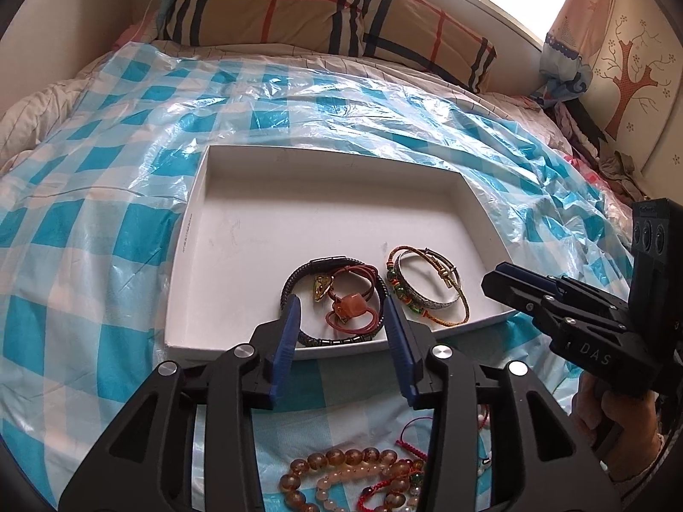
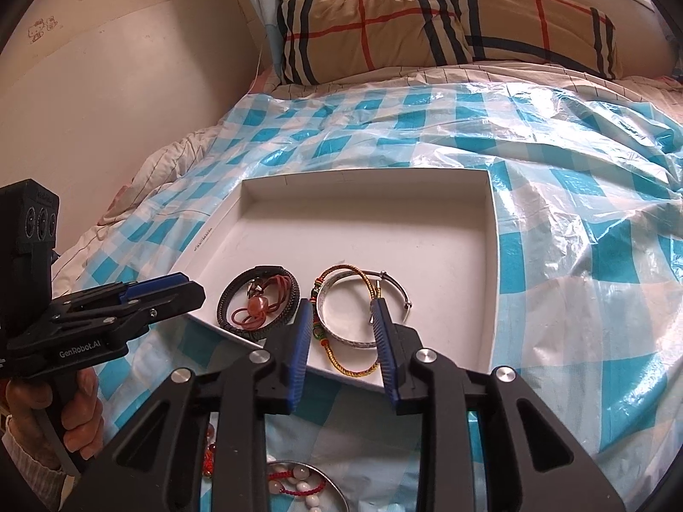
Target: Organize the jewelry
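A shallow white tray point(image 1: 320, 222) point(image 2: 384, 234) lies on the bed. At its near edge, a black braided bracelet point(image 1: 294, 277) point(image 2: 226, 298) rings a red cord with an orange stone point(image 1: 350, 309) point(image 2: 256, 307). To the right sit a silver bangle point(image 1: 422, 298) point(image 2: 350, 341) and a gold braided cord bracelet point(image 1: 448, 320) point(image 2: 350, 369). My left gripper point(image 1: 341, 303) point(image 2: 188, 286) stands open over the black bracelet, pads apart from it. Over the silver bangle my right gripper point(image 2: 341, 304) point(image 1: 503, 277) is open too, nothing pressed between its pads.
Amber and pale bead bracelets point(image 1: 341, 465) point(image 2: 299, 482) with red cords lie on the blue-checked plastic sheet point(image 1: 106, 234) in front of the tray. A plaid pillow point(image 1: 320, 4) sits at the head of the bed. A wall runs along the left, crumpled clothes point(image 1: 597, 141) at far right.
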`<move>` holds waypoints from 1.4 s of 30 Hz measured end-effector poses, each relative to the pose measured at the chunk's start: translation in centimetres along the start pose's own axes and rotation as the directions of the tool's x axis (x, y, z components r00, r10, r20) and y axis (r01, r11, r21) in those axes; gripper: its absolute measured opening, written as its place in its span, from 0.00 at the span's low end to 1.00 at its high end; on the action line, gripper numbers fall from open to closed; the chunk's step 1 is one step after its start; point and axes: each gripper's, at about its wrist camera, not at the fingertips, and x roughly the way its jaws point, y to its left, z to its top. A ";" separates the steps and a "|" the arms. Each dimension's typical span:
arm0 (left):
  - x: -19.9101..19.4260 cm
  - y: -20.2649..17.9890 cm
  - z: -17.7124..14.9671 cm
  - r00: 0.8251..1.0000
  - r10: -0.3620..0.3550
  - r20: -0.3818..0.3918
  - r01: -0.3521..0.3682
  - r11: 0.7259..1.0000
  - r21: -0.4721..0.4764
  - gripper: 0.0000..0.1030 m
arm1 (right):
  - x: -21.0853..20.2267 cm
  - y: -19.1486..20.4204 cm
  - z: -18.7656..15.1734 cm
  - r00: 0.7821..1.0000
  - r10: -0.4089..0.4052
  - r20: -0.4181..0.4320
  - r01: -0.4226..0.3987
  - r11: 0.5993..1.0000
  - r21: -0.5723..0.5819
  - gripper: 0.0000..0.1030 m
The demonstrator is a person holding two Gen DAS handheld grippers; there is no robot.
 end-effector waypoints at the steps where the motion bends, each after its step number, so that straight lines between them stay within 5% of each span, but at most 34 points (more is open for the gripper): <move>1: -0.3 0.0 -0.3 1.000 0.003 -0.002 -0.003 1.000 0.007 0.39 | -0.4 -0.1 -0.3 1.000 0.000 -0.003 0.000 1.000 0.003 0.29; 9: -0.7 -1.5 -3.2 0.997 -0.018 -0.080 0.027 0.993 0.115 0.43 | -2.3 -0.2 -3.8 0.996 -0.006 -0.089 0.006 1.000 0.010 0.30; 23: 2.1 -6.0 -6.3 0.978 0.071 -0.196 0.010 0.923 0.384 0.43 | -1.9 -0.5 -8.3 0.974 -0.033 -0.224 0.033 0.999 -0.003 0.30; 29: 3.2 -6.6 -6.1 0.972 0.181 -0.147 -0.100 0.894 0.437 0.43 | -1.5 -0.3 -8.5 0.972 -0.050 -0.231 0.047 0.999 -0.017 0.31; 32: 3.7 -5.1 -4.9 0.967 0.224 -0.122 -0.173 0.926 0.334 0.42 | -1.5 -0.1 -8.6 0.970 -0.057 -0.235 0.053 0.998 -0.024 0.32; 35: 3.0 -2.1 -4.0 0.967 0.223 -0.122 -0.199 0.962 0.186 0.28 | -1.7 0.1 -8.7 0.969 -0.067 -0.240 0.060 0.998 -0.037 0.36; 42: 2.1 1.9 -4.5 0.975 0.160 -0.154 -0.152 0.986 0.064 0.18 | -1.8 0.2 -8.1 0.974 -0.057 -0.219 0.051 0.998 -0.030 0.36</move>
